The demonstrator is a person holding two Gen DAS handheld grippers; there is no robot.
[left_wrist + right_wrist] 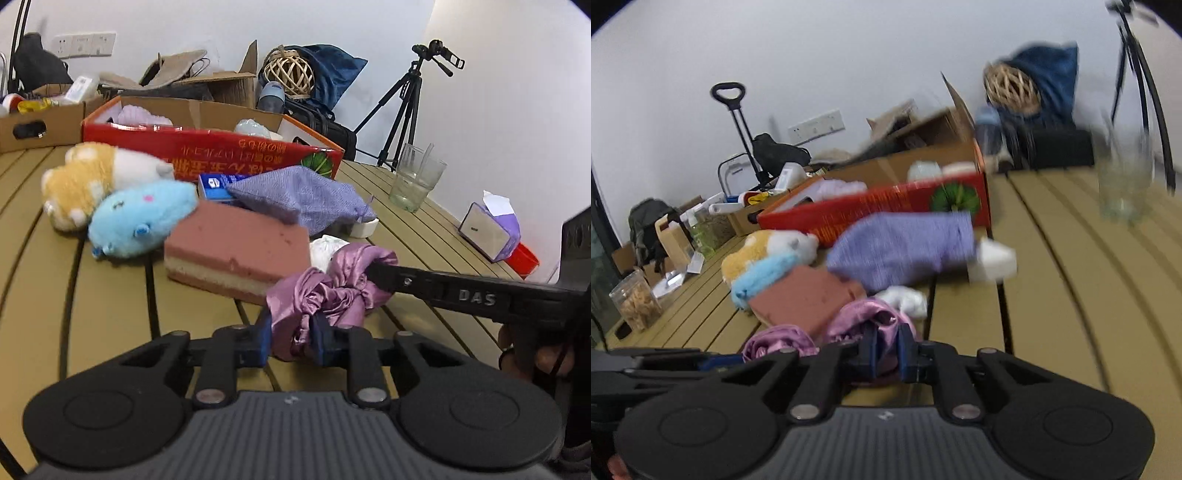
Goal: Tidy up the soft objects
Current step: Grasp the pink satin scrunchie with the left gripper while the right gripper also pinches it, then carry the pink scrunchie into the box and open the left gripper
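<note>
Left fingers (pixel 291 338) nearly pressed together, pinching near fold of pink satin cloth (pixel 332 291); pads partly buried in fabric. Right fingers (pixel 886 350) likewise clamped on same cloth (pixel 871 317), far edge; in left view only one black finger seen, tip lost in folds. Right view motion-blurred, details beyond cloth soft. Cloth bunched on counter (pixel 110 306), just in front of pink sponge block (pixel 240 247), touching white wad (pixel 327 247). Further out: blue plush (pixel 142 218), orange plush (pixel 92 177), purple pouch (pixel 299 195), red box (pixel 207 147). Glass (pixel 417 177) well apart
</note>
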